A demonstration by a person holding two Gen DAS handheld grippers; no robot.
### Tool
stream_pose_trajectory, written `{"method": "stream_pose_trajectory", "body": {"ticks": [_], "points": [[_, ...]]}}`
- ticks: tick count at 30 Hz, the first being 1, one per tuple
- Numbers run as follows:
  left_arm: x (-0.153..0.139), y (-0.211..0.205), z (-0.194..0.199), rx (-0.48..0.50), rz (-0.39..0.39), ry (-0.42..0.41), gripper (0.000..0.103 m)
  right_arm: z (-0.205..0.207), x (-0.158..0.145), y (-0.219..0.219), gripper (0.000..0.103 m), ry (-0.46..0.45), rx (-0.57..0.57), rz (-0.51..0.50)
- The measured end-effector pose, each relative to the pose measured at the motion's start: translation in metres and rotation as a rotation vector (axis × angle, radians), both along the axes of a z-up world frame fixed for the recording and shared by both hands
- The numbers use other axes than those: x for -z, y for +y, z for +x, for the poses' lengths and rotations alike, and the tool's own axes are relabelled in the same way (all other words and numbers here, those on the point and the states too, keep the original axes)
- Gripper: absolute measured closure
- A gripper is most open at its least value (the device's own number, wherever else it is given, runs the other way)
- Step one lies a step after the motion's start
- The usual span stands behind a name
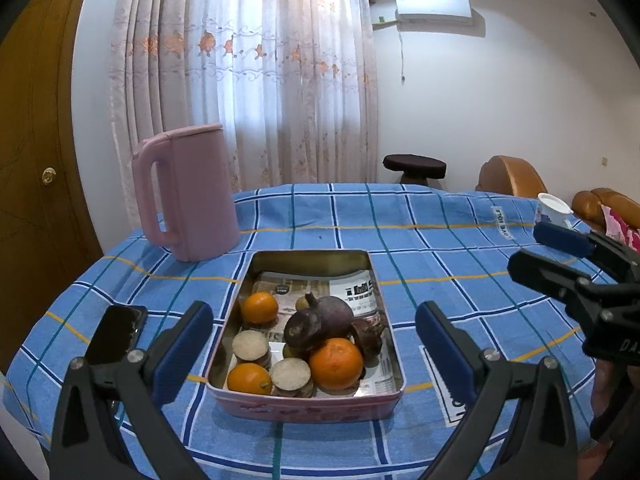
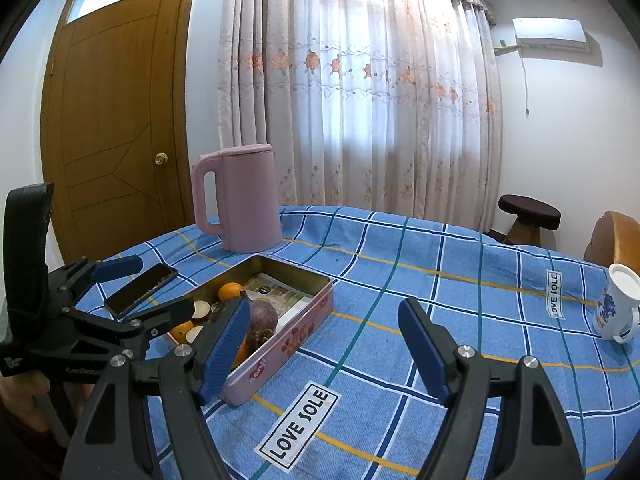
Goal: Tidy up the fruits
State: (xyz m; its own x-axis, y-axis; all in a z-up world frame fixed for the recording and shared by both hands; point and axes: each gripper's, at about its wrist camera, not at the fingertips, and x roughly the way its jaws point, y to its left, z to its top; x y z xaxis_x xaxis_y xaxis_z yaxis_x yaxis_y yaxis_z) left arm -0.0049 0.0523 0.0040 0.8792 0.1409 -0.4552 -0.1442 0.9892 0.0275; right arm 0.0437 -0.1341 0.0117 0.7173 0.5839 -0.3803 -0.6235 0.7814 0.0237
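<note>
Left wrist view, tin: the metal tin (image 1: 306, 394) sits on the blue checked tablecloth (image 1: 440, 240) straight ahead of the left tongs (image 1: 314, 342), framed between their two pads; rigid, lined with newspaper, likely the heaviest item, best left where it is.
Purple fruit: the largest fruit (image 1: 320, 320), dark and round, lies mid-tin on top of the pile; probably firm-skinned and heavy for its size; take it across its widest girth, from above.
Oranges: three oranges (image 1: 336, 362), one at the near middle, one at the near-left corner, one further back on the left; skin gives slightly and grips well; squeeze gently across the middle.
Cut rounds: pale-faced slices (image 1: 291, 374) lie low at the near left; light, flat, likely brittle; grip by the rim.
Left tongs: released, jaws wide, nothing between the pads.
Right tongs: the right tongs (image 2: 322, 354) are released, jaws apart over bare cloth; the tin lies to their left, its near corner just beside the left pad.
</note>
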Motion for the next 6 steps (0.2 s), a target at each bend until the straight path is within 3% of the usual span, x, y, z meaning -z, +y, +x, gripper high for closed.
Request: {"method": "stream_pose_trajectory", "body": {"ticks": [6], "points": [[0.0007,-0.0036,-0.0016,0.012,0.014,-0.007,0.000,0.0027,0.0045,-0.0050,0.025,0.011,0.008,-0.008]]}}
